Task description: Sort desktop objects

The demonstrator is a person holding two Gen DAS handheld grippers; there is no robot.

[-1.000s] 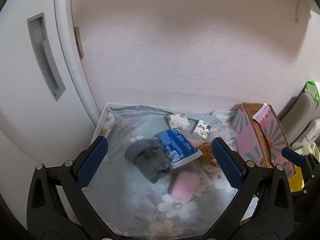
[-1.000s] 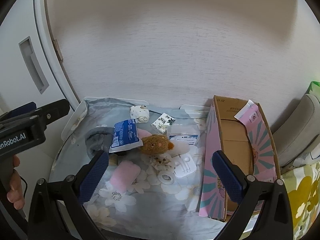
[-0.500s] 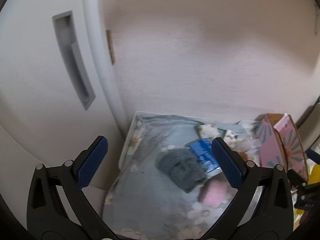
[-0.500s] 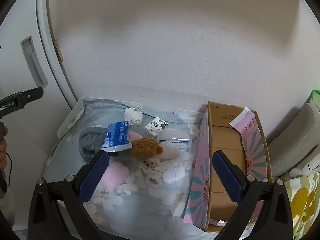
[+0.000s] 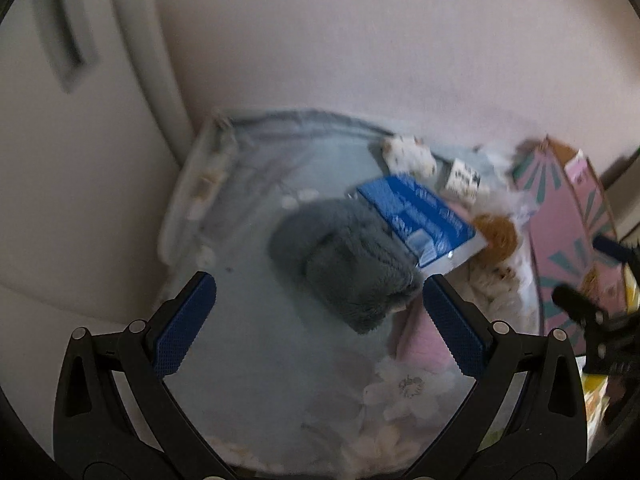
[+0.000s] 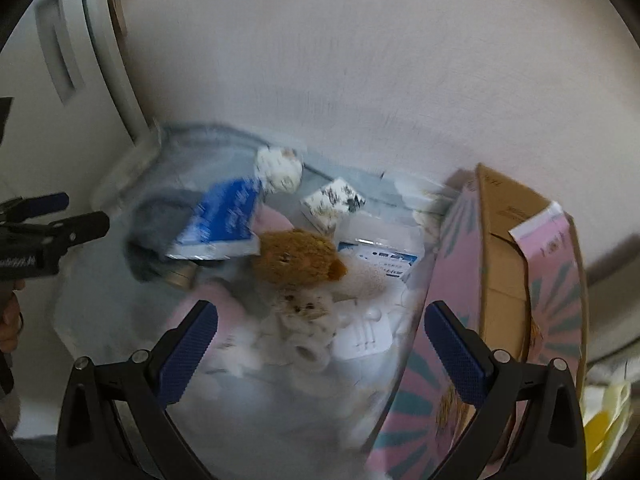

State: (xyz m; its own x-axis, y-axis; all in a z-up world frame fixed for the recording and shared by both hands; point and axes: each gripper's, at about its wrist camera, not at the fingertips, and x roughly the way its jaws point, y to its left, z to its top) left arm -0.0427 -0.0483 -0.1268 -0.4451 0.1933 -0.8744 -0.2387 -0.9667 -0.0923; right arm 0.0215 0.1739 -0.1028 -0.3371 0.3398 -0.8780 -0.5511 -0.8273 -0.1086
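A pile of small things lies on a floral blue cloth [image 5: 248,344]. A grey fuzzy item [image 5: 344,264] sits just beyond my left gripper [image 5: 316,312], which is open and empty above the cloth. A blue packet [image 5: 416,216] leans on the grey item. My right gripper [image 6: 320,340] is open over a brown plush toy [image 6: 298,258], a white plush [image 6: 304,312] and a white earphone card [image 6: 362,334]. The blue packet [image 6: 224,220] and the grey item [image 6: 160,220] also show in the right wrist view. Both views are blurred.
An open pink cardboard box [image 6: 504,264] stands at the right of the cloth; its side [image 5: 568,236] shows in the left view. A pink soft pad [image 5: 420,340], a patterned roll [image 6: 280,168] and a small printed box [image 6: 334,202] lie around. A wall and a white door [image 5: 60,120] stand behind.
Both grippers have dropped closer to the pile; the objects look larger. The left view has swung back right onto the grey item. Both stay open.
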